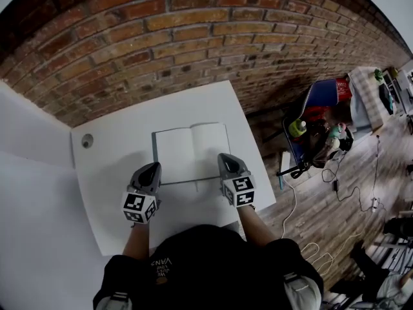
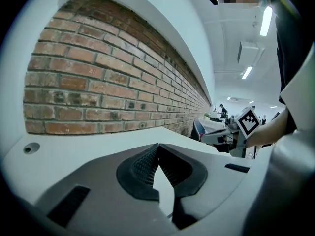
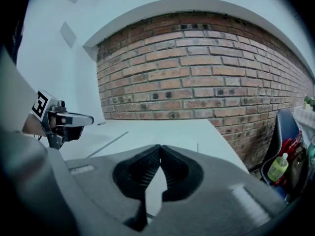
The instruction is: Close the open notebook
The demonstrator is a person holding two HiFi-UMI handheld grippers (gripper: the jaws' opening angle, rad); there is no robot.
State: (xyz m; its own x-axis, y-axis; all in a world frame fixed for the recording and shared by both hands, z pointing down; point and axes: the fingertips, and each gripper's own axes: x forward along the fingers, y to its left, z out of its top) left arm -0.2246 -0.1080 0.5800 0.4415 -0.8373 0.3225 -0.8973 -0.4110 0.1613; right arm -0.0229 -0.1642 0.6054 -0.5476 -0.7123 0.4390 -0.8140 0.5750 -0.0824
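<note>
The white table [image 1: 106,196] stands against a brick wall [image 1: 193,31]. The open notebook [image 1: 175,152] lies flat in the middle of it, with blank pages up. The left tongs [image 1: 153,167] are just beside its near left side, and the right tongs [image 1: 224,156] are at its near right corner. Both are pressed together with nothing in them. I think the best way is to slip one tip under a cover's outer edge, lift it and swing it across. The other tongs should hold the other half down so the book does not slide

Open notebook [image 1: 191,152] on white table [image 1: 115,174]
</note>
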